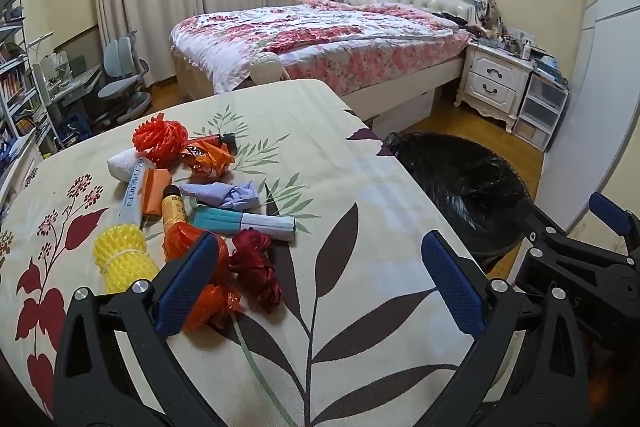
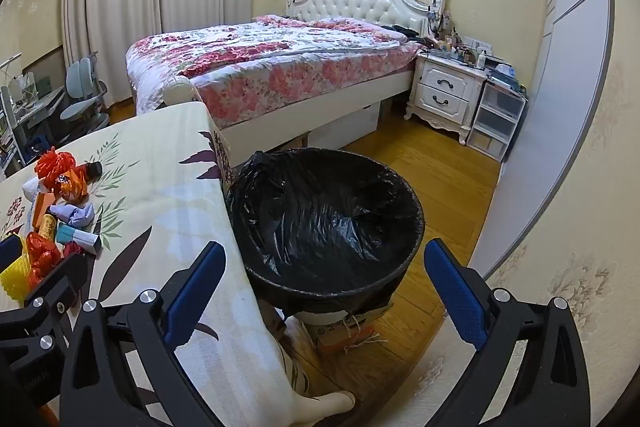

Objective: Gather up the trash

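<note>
Hovering over the near part of the table (image 1: 360, 187), the left hand-held gripper (image 1: 320, 279) has its blue-padded fingers (image 1: 188, 283) spread wide with nothing between them. A floral cloth of leaves and red blossoms covers the table. The trash lies in a loose heap on the left of the cloth: a red net ball (image 1: 160, 137) at the far end, a crumpled orange wrapper (image 1: 206, 157) beside it, a white wad (image 1: 122, 163), a pale lilac crumpled piece (image 1: 228, 195), an orange box (image 1: 154, 189), a yellow tube (image 1: 174, 209), a teal and white packet (image 1: 244, 223), a yellow foam net (image 1: 122, 259), a dark red crumpled wrapper (image 1: 256, 267) and an orange plastic wrapper (image 1: 200, 275) that sits partly behind the left finger.

To the right, the right hand-held gripper (image 2: 320, 291) is likewise spread wide and holds nothing, pointing down past the table edge at a bin lined with a black bag (image 2: 328, 223). The bin stands on the wooden floor (image 2: 440, 179) just beside the table's right edge and looks empty inside. Farther off stand a bed with a flowered quilt (image 2: 260, 63) and a white nightstand (image 2: 444, 95).
</note>
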